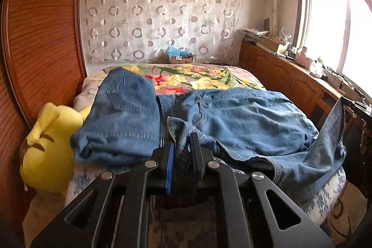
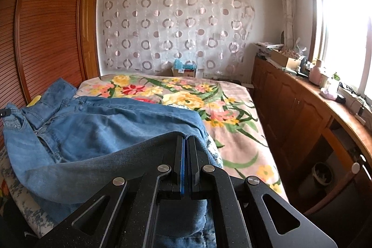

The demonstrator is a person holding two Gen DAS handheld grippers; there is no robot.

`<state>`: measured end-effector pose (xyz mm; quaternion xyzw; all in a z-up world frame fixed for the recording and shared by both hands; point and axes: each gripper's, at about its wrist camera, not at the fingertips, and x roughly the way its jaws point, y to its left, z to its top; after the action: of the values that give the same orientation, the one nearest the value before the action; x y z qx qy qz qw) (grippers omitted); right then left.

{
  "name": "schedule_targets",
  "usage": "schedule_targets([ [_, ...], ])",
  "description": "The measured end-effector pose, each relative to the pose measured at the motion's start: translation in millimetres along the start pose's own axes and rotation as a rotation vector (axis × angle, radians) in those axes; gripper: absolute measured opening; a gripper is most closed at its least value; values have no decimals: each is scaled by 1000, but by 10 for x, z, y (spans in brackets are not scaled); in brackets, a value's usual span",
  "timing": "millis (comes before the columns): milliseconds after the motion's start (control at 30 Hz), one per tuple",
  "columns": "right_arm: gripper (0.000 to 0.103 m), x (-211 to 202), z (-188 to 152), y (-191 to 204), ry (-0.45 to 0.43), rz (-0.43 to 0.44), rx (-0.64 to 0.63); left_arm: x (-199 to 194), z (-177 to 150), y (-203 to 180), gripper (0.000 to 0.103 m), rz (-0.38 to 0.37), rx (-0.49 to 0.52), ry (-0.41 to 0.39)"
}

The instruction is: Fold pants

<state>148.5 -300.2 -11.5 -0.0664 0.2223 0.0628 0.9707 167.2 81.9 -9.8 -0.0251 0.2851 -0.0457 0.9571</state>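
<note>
Blue denim pants [image 1: 232, 117] lie crumpled across the near end of a bed, waistband to the left, legs to the right. My left gripper [image 1: 182, 140] is shut on a bunched fold of the waistband, lifted a little off the bed. In the right wrist view the same pants [image 2: 104, 124] spread to the left. My right gripper [image 2: 186, 138] is shut on the hem edge of a leg, which drapes over its left finger. The right gripper [image 1: 355, 106] also shows at the far right of the left wrist view, holding up that leg end.
The bed carries a floral blanket [image 2: 232, 113]. A yellow plush toy [image 1: 48, 148] lies at the bed's left edge, beside a wooden louvred wardrobe [image 1: 41, 38]. Low wooden cabinets [image 2: 302, 106] with clutter run under the window on the right. A cardboard box [image 1: 181, 58] stands beyond the bed.
</note>
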Motion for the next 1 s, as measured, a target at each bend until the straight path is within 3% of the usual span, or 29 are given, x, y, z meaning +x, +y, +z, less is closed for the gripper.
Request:
schedule_targets([
  [367, 1, 319, 513, -116, -65, -39, -40, 449, 666, -16, 13, 16, 20, -64],
  [567, 1, 614, 561, -170, -83, -72, -36, 836, 978, 43, 13, 44, 29, -68],
  [767, 1, 1207, 632, -123, -24, -110, -29, 1396, 1185, 168, 13, 62, 13, -27],
  [933, 1, 1920, 673, -12, 99, -124, -8, 1734, 1109, 200, 15, 71, -5, 53],
  [1000, 1, 2076, 648, 71, 123, -126, -9, 1763, 1032, 191, 29, 48, 5, 86],
])
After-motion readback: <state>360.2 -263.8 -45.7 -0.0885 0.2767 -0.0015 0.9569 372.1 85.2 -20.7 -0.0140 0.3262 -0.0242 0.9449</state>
